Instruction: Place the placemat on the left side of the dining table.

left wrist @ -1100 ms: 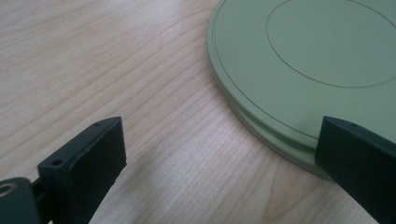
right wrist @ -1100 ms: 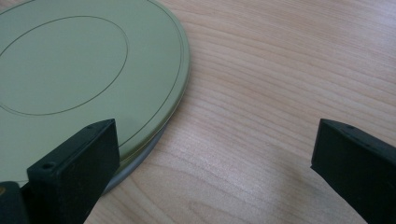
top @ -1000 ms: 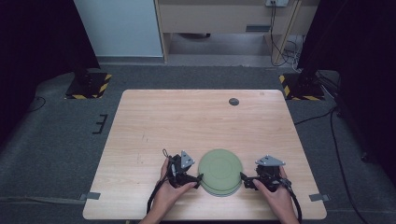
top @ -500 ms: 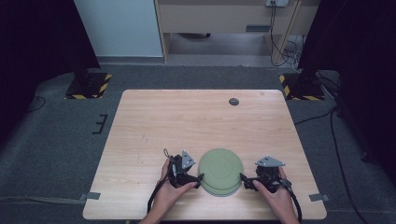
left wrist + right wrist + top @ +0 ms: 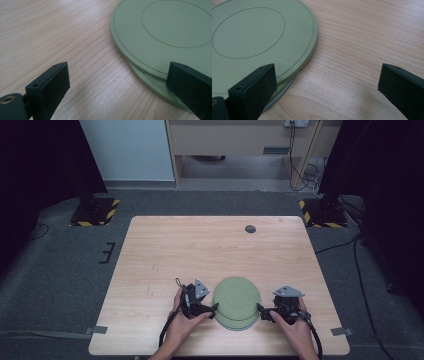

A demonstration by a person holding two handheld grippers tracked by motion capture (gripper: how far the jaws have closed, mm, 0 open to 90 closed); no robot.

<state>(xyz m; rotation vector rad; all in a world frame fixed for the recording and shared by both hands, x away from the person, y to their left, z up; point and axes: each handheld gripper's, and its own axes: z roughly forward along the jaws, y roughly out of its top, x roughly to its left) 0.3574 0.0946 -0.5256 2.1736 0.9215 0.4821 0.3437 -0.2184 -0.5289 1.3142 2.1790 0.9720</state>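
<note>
Nothing has shifted: our left gripper (image 5: 214, 308) and right gripper (image 5: 260, 310), jaws wide and empty, flank stacked round green plastic plates (image 5: 236, 296); we should lift the top evenly.

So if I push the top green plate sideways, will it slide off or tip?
The top green plate looks flat, smooth and rigid, so it would likely slide, not tip. It sits slightly offset on the lower plate, whose edge shows beneath, so it may skate off easily. Its thin rim looks hard to pinch.

Green plates (image 5: 236, 300) stacked flat (top one slightly offset), near table's (image 5: 200, 250) front edge, upside down
</note>
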